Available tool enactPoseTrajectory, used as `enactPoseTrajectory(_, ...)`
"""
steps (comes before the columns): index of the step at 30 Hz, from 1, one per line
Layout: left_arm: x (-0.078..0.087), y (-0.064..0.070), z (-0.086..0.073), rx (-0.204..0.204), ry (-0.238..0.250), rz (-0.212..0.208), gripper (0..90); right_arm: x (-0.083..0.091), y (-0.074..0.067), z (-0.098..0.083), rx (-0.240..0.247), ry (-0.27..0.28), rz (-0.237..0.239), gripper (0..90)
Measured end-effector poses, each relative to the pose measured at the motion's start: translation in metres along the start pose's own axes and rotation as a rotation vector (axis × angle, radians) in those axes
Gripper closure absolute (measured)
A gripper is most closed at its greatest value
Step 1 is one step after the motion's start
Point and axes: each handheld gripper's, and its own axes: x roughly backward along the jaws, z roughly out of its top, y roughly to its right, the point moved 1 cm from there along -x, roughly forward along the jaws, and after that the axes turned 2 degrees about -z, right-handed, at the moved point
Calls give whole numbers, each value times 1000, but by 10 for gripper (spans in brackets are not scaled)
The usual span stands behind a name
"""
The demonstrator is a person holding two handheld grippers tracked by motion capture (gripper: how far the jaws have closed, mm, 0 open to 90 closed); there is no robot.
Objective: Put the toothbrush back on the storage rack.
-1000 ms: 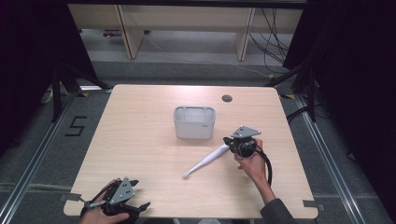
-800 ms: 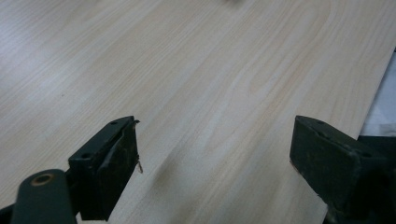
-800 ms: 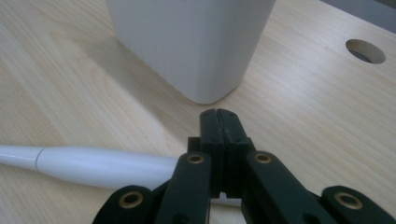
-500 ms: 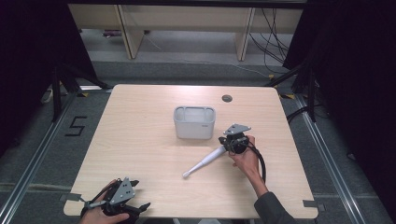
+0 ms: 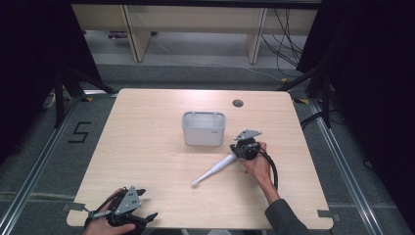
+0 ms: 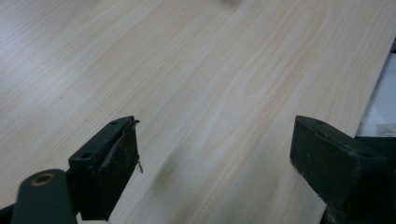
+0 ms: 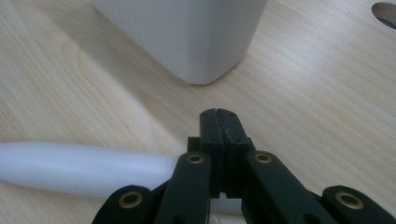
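Observation:
A long white tapered tool lies slantwise on the wooden table, thick end toward my right gripper. That gripper rests over the thick end, held by a hand, and points at the white container. In the right gripper view its jaws are pressed together with nothing between the tips, and the white tool runs under the linkage. The container's corner stands just ahead. My left gripper sits at the table's near left edge. In the left gripper view it is open over bare wood.
A round cable hole is set in the table at the back right, also seen as a hole in the right gripper view. Shelving stands beyond the table's far edge. Floor tape with a 5 lies to the left.
The right hand has brought its gripper left and slightly down, onto the thick end of the white tool. The tool, the container and the left gripper have stayed put.

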Motion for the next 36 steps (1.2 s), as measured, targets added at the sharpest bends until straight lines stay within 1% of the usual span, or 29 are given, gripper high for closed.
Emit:
enactPoseTrajectory(3, 0, -1, -1, -1, 0, 1, 148, 0, -1, 0, -4, -6, -1, 900)
enactPoseTrajectory(5, 0, 0, 0, -1, 0, 1, 147, 1, 0, -1, 11, -23, 4, 900)
enactPoseTrajectory(6, 0, 0, 0, -1, 0, 1, 147, -1, 0, -1, 17, 0, -2, 900)
enactPoseTrajectory(7, 0, 0, 0, -1, 0, 1, 148, -1, 0, -1, 17, 0, -2, 900)
enactPoseTrajectory(8, 0, 0, 0, 0, -1, 0, 148, 0, 0, -1, 19, -18, 7, 900)
enactPoseTrajectory(11, 0, 0, 0, 0, 1, 2, 148, 0, -4, -1, 0, -19, 5, 900)
enactPoseTrajectory(12, 0, 0, 0, 0, 1, 1, 148, 2, -4, -1, 1, -37, 15, 900)
enactPoseTrajectory(13, 0, 0, 0, 1, 1, 1, 148, 2, -4, -1, 13, -39, 13, 900)
enactPoseTrajectory(14, 0, 0, 0, 0, 0, 1, 148, 1, -5, -2, 9, -26, 7, 899)
enactPoseTrajectory(15, 1, -1, 0, -1, -10, -5, 147, 3, -4, -1, 10, -40, 15, 899)
enactPoseTrajectory(16, 0, 0, 0, -1, 2, 4, 147, 3, -4, -1, 13, -40, 16, 899)
enactPoseTrajectory(18, 0, 0, 0, 0, 1, 1, 148, 4, -5, -2, 9, -52, 26, 899)
enactPoseTrajectory(19, 0, 0, 0, 0, 1, 1, 148, 4, -6, -3, 8, -49, 23, 899)
enactPoseTrajectory(20, 0, 0, 0, 0, 0, 1, 148, 3, -6, -3, 14, -30, 16, 899)
enactPoseTrajectory(21, 0, 0, 0, 0, 0, 1, 148, 3, -6, -3, 14, -30, 16, 899)
enactPoseTrajectory(22, 0, 0, 0, 0, 1, 3, 148, 5, -5, -4, 26, -45, 20, 899)
enactPoseTrajectory(23, 0, 1, 0, 10, 2, 2, 148, 7, -6, -4, 11, -50, 28, 899)
enactPoseTrajectory(24, 0, 1, 0, 10, 2, 2, 148, 7, -6, -5, 23, -46, 24, 899)
enactPoseTrajectory(26, 0, 1, 0, 13, 2, 2, 148, 8, -7, -5, 17, -46, 23, 899)
enactPoseTrajectory(27, 0, 1, 0, 13, 2, 2, 148, 9, -7, -5, 30, -43, 26, 899)
enactPoseTrajectory(28, 0, 0, 0, 0, 1, 3, 148, 9, -8, -5, 22, -26, 23, 899)
enactPoseTrajectory(29, 0, 0, 0, -1, 0, 3, 148, 10, -8, -4, 26, -41, 32, 899)
enactPoseTrajectory(30, 0, 2, 0, 16, 1, 2, 148, 9, -9, -4, 33, -21, 30, 899)
enactPoseTrajectory(31, 0, 2, 0, 16, 1, 2, 148, 9, -9, -4, 33, -21, 30, 899)
enactPoseTrajectory(32, 0, 0, 0, 2, 0, 1, 148, 10, -9, -4, 40, -30, 38, 899)
enactPoseTrajectory(33, 0, 0, 0, 0, 1, 2, 148, 9, -11, -4, 32, -27, 34, 899)
enactPoseTrajectory(34, 0, 0, 0, 0, 1, 3, 147, 11, -12, -3, 39, -50, 46, 899)
enactPoseTrajectory(35, 1, 0, 0, -1, -1, 4, 148, 9, -14, -4, 37, -33, 39, 899)
enactPoseTrajectory(36, 1, 0, 0, -4, -2, 4, 148, 11, -14, -3, 44, -49, 47, 899)
